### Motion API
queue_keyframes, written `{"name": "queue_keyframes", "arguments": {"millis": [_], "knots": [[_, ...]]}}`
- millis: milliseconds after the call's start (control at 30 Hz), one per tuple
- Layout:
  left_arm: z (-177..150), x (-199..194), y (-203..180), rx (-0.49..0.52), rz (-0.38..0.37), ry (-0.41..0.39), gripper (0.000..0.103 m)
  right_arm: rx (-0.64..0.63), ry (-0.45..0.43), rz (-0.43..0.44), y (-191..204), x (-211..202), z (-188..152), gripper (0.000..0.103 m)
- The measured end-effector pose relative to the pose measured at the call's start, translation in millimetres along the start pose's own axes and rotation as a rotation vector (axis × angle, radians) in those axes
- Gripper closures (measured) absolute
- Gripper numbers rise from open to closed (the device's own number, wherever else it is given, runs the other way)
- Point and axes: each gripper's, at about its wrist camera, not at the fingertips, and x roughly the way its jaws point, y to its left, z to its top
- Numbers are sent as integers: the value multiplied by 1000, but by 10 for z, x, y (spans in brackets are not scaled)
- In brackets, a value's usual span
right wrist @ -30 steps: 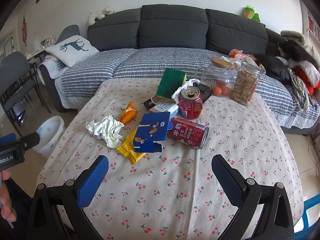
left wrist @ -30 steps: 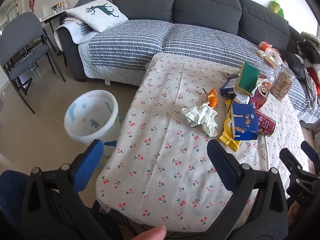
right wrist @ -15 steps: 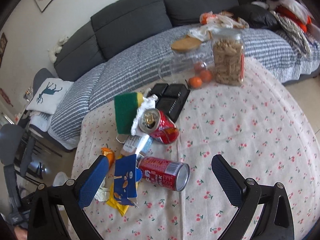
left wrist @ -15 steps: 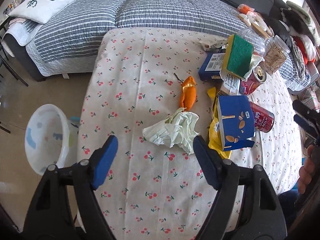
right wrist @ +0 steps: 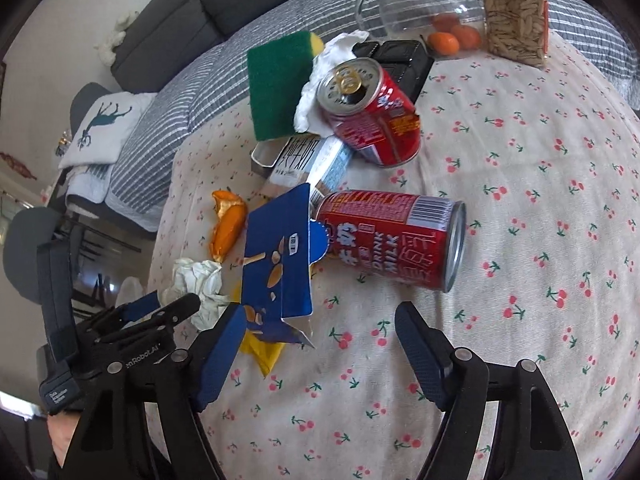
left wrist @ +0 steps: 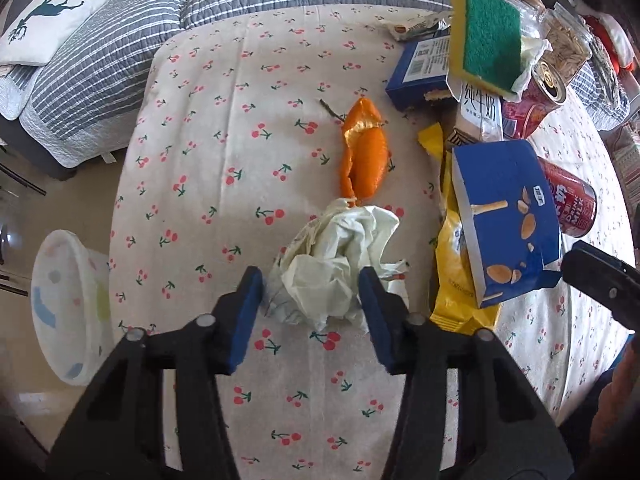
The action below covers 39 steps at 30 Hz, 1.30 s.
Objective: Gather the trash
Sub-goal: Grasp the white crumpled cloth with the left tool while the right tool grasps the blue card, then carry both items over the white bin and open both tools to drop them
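Observation:
A crumpled white tissue (left wrist: pixel 340 264) lies on the cherry-print tablecloth (left wrist: pixel 224 128). My left gripper (left wrist: pixel 310 280) is open, its blue pads on either side of the tissue's near end. Beyond lie an orange peel (left wrist: pixel 364 152), a blue snack box (left wrist: pixel 508 216), a yellow wrapper (left wrist: pixel 456 276) and a red can on its side (left wrist: pixel 572 204). My right gripper (right wrist: pixel 320 320) is open and empty, low over the cloth just before the fallen red can (right wrist: pixel 392 240) and the blue box (right wrist: pixel 280 264). The tissue (right wrist: pixel 200 284) also shows there, with the left gripper at it.
A white trash bin (left wrist: pixel 68 304) stands on the floor left of the table. At the back are a second red can (right wrist: pixel 368 108), a green sponge (right wrist: pixel 276 84), a milk carton (right wrist: pixel 296 156), two glass jars (right wrist: pixel 512 8) and a striped sofa (left wrist: pixel 120 52).
My left gripper has come down and forward to straddle the tissue and has narrowed. My right gripper has dropped lower and closer to the fallen can.

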Motion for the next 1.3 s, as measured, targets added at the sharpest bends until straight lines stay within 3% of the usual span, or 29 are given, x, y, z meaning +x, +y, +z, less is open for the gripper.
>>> {"name": "queue_keyframes", "arguments": {"millis": [100,167,267,467,800,1067,1200,1300], "knots": [[1,-39,11,-8,-12,-9,72,-23,2,-11,97,130,13,45],[-8,-88,17,-10,-17,-20,75,-41,8,-1,143,208,19,80],[-52,-202,89,-34,-66,-27,76,-65,-9,48,197,199,-15,92],[-142,-424,278,-83,-95,-59,76,-91,-53,83,229,16,-51,97],[-321,-648,891,-190,-59,-103,76,-190,-146,92,367,-270,-221,100],[-518,-906,1853,-391,-73,-127,76,-206,-192,64,447,-319,-265,100],[-635,-1075,2455,-512,-30,-165,76,-225,-166,75,567,-222,-317,101],[-724,-1039,2728,-570,4,-145,75,-245,-148,101,768,-143,-340,101]]}}
